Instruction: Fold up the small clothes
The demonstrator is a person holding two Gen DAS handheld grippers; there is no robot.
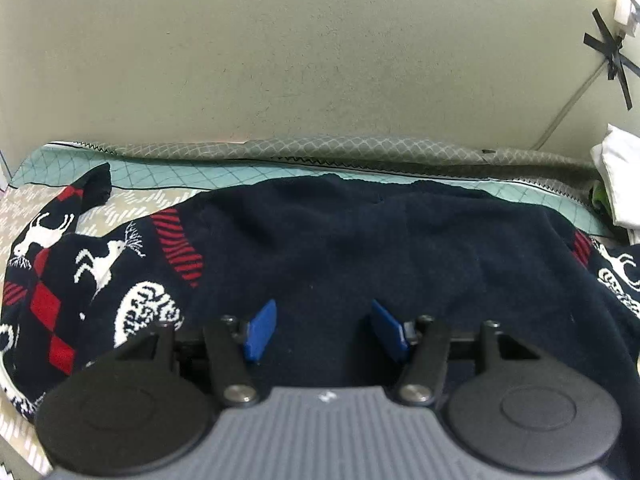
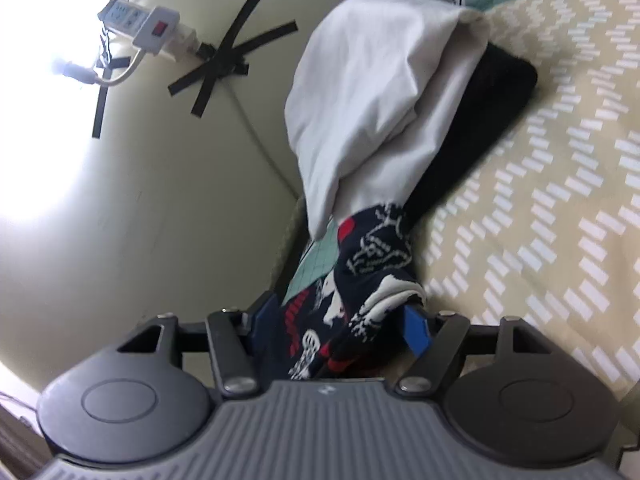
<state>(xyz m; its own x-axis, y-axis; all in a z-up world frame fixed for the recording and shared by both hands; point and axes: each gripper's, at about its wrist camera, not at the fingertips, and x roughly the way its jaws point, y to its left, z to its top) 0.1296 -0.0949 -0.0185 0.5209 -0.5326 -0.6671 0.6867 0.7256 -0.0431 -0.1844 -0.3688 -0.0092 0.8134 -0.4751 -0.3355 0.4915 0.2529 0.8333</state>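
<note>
A dark navy sweater (image 1: pixel 340 240) with red and white reindeer-patterned sleeves lies spread on the bed. Its left sleeve (image 1: pixel 80 264) stretches out to the left. My left gripper (image 1: pixel 324 328) is open, its blue pads hovering over the plain navy body near the front edge. In the right wrist view, my right gripper (image 2: pixel 340 328) is tilted sideways, and the patterned right sleeve (image 2: pixel 368 272) runs between its blue pads. The pads stand wide apart around the bunched cloth.
A white folded cloth (image 2: pixel 372 100) and a black garment (image 2: pixel 484 120) lie by the wall. The bed has a beige patterned cover (image 2: pixel 540 200). A power strip (image 2: pixel 140 28) and black tape (image 2: pixel 232 56) hang on the wall behind the bed.
</note>
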